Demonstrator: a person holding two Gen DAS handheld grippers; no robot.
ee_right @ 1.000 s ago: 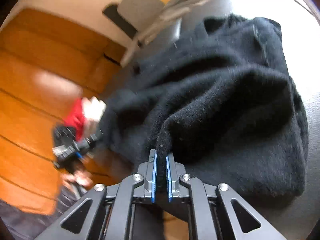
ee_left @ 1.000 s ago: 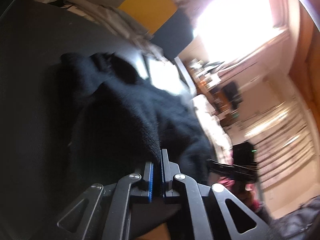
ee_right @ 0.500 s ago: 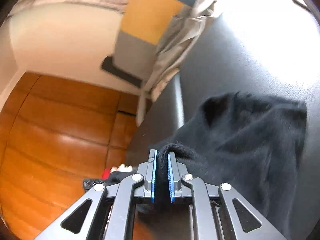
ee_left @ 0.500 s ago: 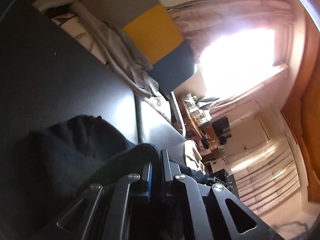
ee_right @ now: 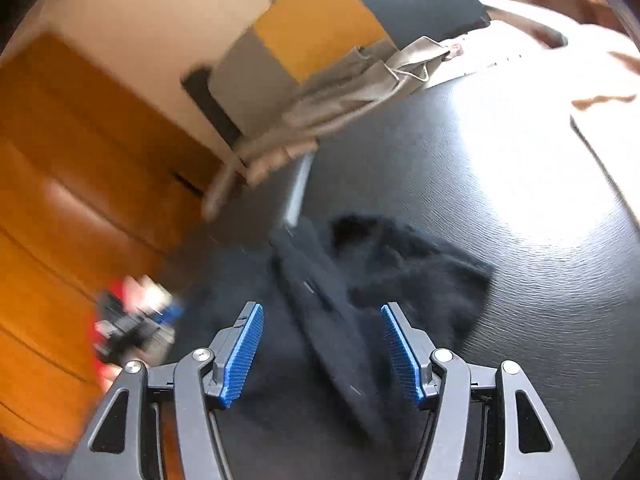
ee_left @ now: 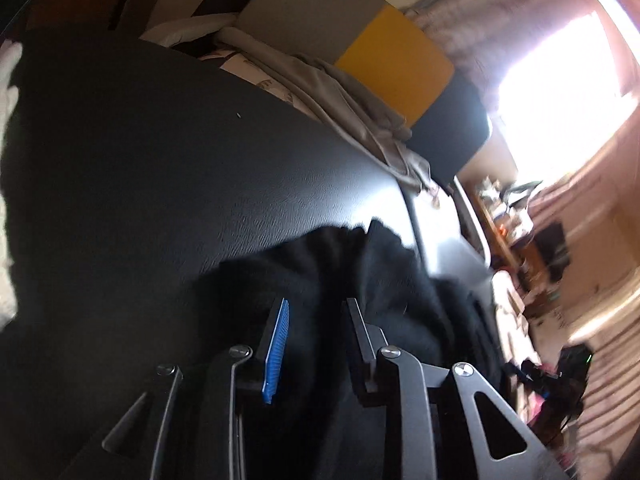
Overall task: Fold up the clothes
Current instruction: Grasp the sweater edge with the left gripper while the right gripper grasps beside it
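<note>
Both grippers stand apart over the black sweater; left gripper and right gripper grip nothing; sweater lies bunched on the dark table.

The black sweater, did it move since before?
Yes. The black sweater dropped out of both grippers, the right and the left, and now lies bunched on the dark table, nearer the grey rail.

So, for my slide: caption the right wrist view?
Open right tool above a crumpled black garment on the dark table.
</note>
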